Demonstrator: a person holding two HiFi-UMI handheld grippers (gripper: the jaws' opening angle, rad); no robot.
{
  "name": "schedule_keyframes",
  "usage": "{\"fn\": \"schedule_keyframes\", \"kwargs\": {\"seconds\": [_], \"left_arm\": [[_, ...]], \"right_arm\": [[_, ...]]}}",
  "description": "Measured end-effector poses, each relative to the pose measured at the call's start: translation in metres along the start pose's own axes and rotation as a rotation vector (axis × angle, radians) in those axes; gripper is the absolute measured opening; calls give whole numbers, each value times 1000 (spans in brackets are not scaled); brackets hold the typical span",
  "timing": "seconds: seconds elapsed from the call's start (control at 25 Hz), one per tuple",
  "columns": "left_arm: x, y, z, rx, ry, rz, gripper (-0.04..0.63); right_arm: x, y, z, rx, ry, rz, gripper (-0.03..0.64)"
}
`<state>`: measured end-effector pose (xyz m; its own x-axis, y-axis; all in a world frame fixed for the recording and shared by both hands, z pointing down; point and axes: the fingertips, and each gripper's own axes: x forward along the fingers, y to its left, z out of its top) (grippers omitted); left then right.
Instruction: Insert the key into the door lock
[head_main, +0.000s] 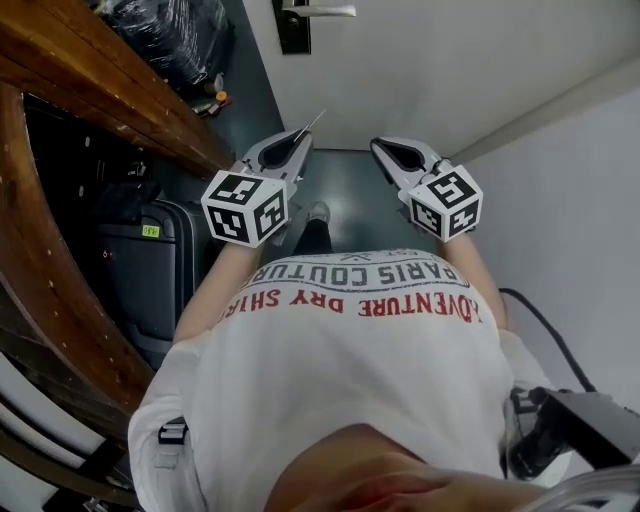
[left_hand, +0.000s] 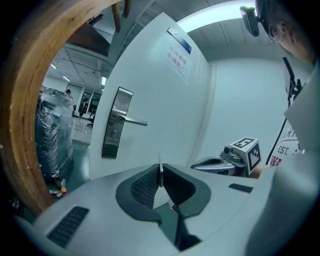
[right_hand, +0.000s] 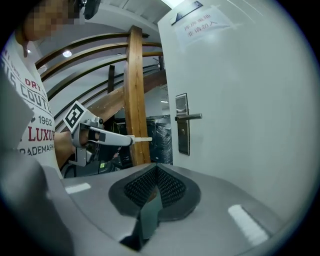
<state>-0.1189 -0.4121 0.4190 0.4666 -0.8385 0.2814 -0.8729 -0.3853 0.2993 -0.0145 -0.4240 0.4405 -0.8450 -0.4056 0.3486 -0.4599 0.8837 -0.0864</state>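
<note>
Both grippers are out in front of the person's white T-shirt (head_main: 350, 340), side by side above the dark floor (head_main: 352, 205). The left gripper (head_main: 299, 137) has its jaws clamped tight on the key (right_hand: 143, 139). The thin blade stands edge-on between the ribbed pads and pokes out past the tips, aimed at the white door (head_main: 450, 60) on the far side. The key is well apart from the lock plate (left_hand: 112, 131), the dark upright strip on the door's left edge. A lever handle (left_hand: 131, 120) juts out above the small keyhole (left_hand: 113, 133). The right gripper (right_hand: 156, 167), just right of the left one, has its jaws closed on nothing, pads meeting. Up on the door hangs a paper sign (left_hand: 178, 57). On the left a curved wooden beam (head_main: 120, 100) sweeps past, with a dark suitcase (head_main: 150, 270) beneath it.
</note>
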Motion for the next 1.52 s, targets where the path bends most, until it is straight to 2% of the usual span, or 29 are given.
{"fn": "schedule_keyframes", "kwargs": {"seconds": [0.2, 0.4, 0.56, 0.72, 0.84, 0.96, 1.28, 1.52], "left_arm": [[31, 50, 15, -31, 21, 11, 22], [44, 77, 18, -44, 39, 11, 23], [49, 93, 16, -64, 50, 15, 23], [50, 100, 22, -65, 47, 12, 23], [51, 106, 26, -66, 42, 17, 23], [53, 113, 28, -81, 39, 24, 22], [52, 120, 27, -138, 30, 26, 23], [56, 121, 26, -171, 21, 24, 22]], "right_arm": [[48, -29, 10, 42, 17, 12, 2], [76, -45, 12, 51, 33, 22, 3], [90, -65, 34, 28, -21, -4, 8], [94, -98, 87, -51, -122, -69, 96], [106, -123, 121, -73, -174, -73, 178], [121, -142, 140, -94, -187, -74, 204], [150, -145, 148, -108, -156, -39, 206], [150, -147, 149, -120, -152, -51, 198]]}}
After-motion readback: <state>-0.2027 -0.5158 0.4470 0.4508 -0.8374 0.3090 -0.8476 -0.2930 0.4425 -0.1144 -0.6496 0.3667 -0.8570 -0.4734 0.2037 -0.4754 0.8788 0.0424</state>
